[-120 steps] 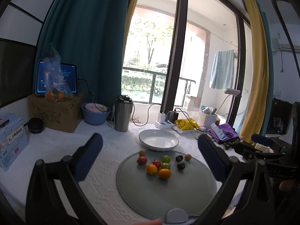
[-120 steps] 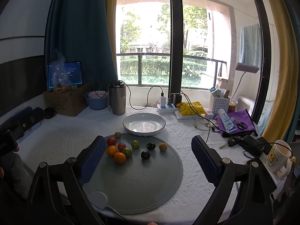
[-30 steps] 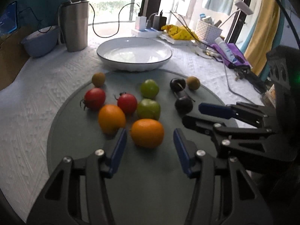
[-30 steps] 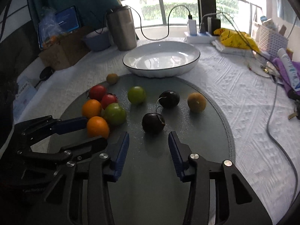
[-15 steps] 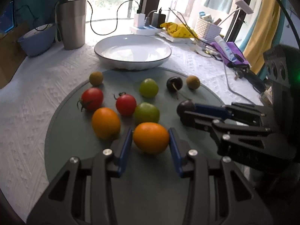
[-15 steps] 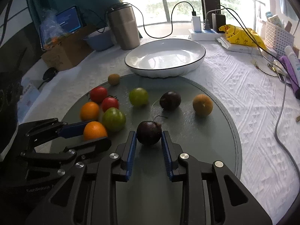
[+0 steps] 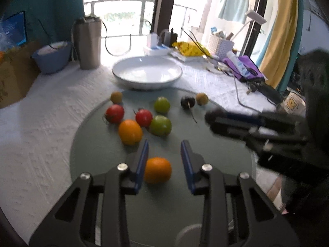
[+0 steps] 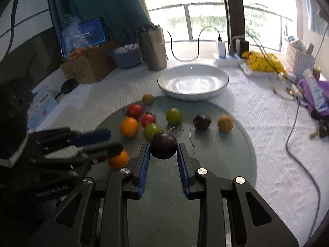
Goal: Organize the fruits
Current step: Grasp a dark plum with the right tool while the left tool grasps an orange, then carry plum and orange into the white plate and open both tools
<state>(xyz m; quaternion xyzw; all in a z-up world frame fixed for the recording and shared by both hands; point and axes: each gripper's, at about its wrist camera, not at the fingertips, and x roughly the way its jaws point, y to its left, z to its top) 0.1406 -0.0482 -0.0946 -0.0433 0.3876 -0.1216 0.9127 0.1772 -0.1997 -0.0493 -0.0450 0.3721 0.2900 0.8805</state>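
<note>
My right gripper (image 8: 163,150) is shut on a dark plum (image 8: 163,146) and holds it above the round grey mat (image 8: 236,160). My left gripper (image 7: 164,150) is open; an orange (image 7: 157,170) lies on the mat between its fingers, touching the left one. On the mat lie another orange (image 7: 130,132), two red tomatoes (image 7: 114,113), two green fruits (image 7: 160,125), a second dark plum (image 7: 187,101) and two small brown fruits (image 7: 202,98). The empty white bowl (image 7: 147,72) stands behind the mat.
A steel tumbler (image 7: 88,43), a blue bowl (image 7: 51,56) and a cardboard box (image 8: 86,65) stand at the back left. A power strip (image 8: 226,59), a yellow bag (image 8: 261,59), a white basket (image 8: 300,57) and cables (image 8: 296,123) lie at the right.
My right gripper has lifted the dark plum off the mat. My left gripper has opened, pulled back and up, and the orange now lies loose between its fingers.
</note>
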